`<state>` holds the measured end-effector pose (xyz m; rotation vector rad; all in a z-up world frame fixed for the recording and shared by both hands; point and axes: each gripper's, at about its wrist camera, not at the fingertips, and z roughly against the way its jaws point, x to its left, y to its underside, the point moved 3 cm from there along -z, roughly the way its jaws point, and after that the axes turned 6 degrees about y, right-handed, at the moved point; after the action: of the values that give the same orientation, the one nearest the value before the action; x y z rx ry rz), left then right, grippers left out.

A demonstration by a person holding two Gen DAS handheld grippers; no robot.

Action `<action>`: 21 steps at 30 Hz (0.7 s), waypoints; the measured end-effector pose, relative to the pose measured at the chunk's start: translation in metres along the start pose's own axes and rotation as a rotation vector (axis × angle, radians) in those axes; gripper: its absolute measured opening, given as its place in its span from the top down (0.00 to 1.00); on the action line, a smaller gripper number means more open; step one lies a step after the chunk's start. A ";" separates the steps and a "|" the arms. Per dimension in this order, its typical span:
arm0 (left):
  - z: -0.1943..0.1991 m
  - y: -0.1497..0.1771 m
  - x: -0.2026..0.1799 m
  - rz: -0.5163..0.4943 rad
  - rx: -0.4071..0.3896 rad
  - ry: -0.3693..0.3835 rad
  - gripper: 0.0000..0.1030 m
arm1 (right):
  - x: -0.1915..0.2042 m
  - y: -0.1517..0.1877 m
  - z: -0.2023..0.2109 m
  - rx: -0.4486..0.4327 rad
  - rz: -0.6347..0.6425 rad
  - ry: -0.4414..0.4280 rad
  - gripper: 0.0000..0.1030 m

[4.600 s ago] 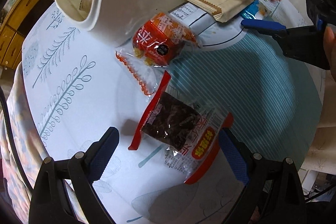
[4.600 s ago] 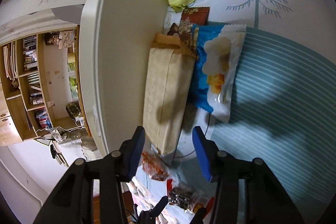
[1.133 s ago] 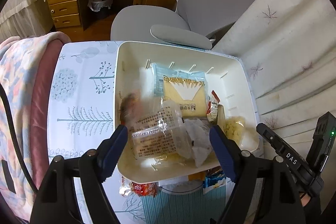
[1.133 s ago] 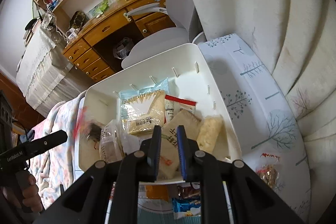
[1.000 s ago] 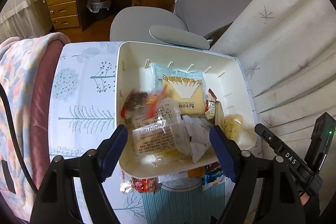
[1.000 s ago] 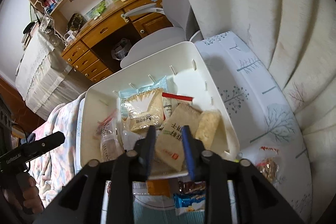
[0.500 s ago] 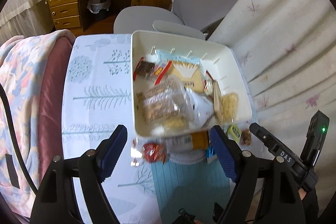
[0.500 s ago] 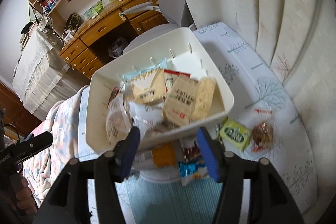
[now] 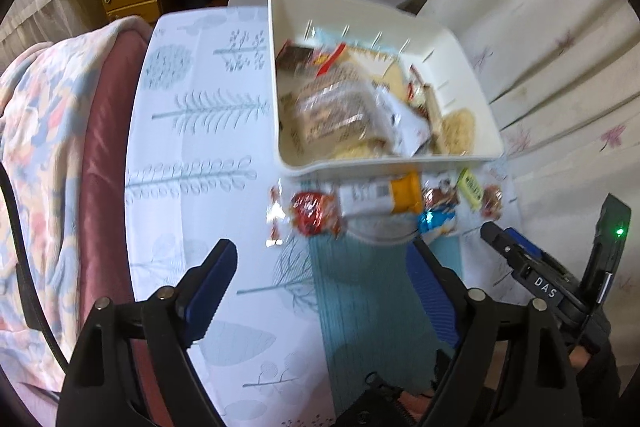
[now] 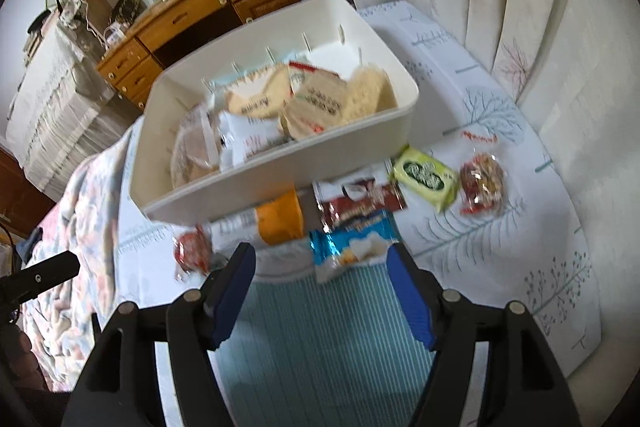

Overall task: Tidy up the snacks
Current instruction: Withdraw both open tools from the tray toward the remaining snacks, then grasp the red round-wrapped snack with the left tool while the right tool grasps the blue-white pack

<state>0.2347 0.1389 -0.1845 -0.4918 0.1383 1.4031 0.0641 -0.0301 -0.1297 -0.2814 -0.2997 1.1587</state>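
- White cloth printed with pale blue trees is spread over the desk [image 9: 192, 155].
- Left gripper [image 9: 320, 291]: fingers are spread and widening, nothing between them.
- White rectangular plastic bin [image 9: 384, 169], filled with packets, is set centrally; loose snack packets [image 10: 360, 219] lie against its near wall.
- Right gripper [image 10: 320, 287]: fingers likewise spread, widening, empty.

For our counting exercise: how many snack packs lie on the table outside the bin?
6, in a row before the bin: red pack, orange pack, brown pack, blue pack, green pack, clear pack rightmost. Others may hide under the bin.
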 end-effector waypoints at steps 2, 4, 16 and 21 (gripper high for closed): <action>-0.008 0.005 0.001 0.008 0.018 -0.011 0.16 | -0.001 0.005 -0.006 0.018 0.012 0.014 0.30; -0.016 0.008 0.003 0.020 0.029 -0.032 0.11 | -0.003 0.009 -0.012 0.032 0.024 0.018 0.24; -0.081 0.016 0.006 0.109 0.070 -0.107 0.10 | -0.005 0.017 -0.057 0.120 0.190 0.049 0.23; -0.103 0.013 0.007 0.132 0.041 -0.157 0.10 | -0.008 0.020 -0.077 0.140 0.256 0.065 0.23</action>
<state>0.2432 0.1045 -0.2821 -0.3413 0.0733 1.5594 0.0730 -0.0355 -0.2093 -0.2385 -0.1262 1.4135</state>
